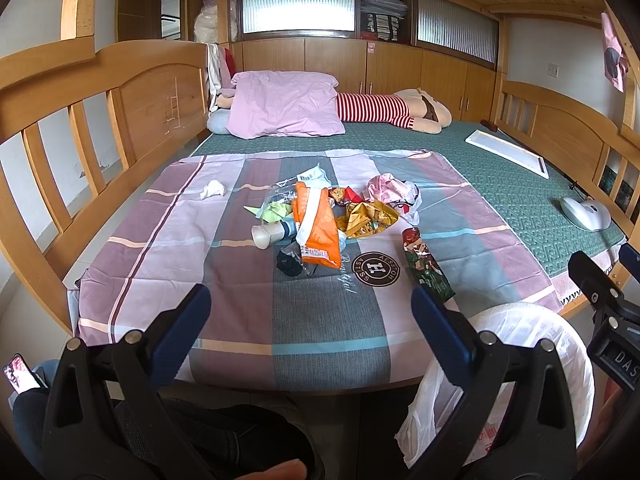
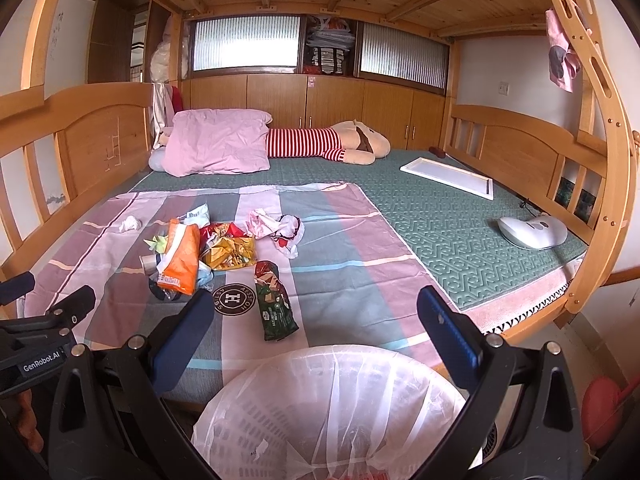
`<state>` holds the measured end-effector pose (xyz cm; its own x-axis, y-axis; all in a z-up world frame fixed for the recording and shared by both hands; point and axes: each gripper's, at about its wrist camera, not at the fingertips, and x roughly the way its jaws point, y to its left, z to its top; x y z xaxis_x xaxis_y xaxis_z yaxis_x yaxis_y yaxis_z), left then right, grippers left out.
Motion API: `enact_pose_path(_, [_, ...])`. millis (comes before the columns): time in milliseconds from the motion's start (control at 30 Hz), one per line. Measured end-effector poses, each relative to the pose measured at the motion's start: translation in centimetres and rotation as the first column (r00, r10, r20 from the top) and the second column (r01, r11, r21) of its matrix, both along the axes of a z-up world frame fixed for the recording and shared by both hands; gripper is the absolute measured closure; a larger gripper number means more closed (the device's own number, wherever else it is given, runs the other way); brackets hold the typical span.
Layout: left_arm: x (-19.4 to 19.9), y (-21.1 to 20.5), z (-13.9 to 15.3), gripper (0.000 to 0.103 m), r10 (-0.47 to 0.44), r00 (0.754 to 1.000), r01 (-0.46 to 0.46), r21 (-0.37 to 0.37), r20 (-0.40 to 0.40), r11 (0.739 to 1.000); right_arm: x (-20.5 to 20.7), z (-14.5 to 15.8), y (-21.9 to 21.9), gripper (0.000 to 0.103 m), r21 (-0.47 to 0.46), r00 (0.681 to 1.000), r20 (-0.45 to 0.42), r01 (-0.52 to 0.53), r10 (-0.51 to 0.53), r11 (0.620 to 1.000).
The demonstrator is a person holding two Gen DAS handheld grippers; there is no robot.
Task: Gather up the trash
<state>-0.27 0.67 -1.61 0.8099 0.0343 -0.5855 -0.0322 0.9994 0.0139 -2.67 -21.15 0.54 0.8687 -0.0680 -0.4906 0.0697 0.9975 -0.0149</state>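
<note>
Left wrist view: my left gripper [image 1: 310,304] and right gripper [image 2: 316,308] both released, empty; trash pile [image 1: 320,220] mid-bed, lined bin [image 2: 328,408] near edge, ready for drops.

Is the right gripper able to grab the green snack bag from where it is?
Probably yes. The right gripper is open and empty, and the green snack bag lies alone on the checked sheet just ahead, nothing on it or between. It would have to move forward over the lined bin.
</note>
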Motion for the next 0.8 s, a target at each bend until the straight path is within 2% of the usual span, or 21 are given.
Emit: enact_pose_path(800, [-0.07, 0.19, -0.1, 0.003, 0.003, 1.0, -0.003, -0.002, -0.003, 1.0, 0.17, 0.15, -0.02, 0.003, 0.008, 1.0, 0.001, 0.001, -0.001, 1.0])
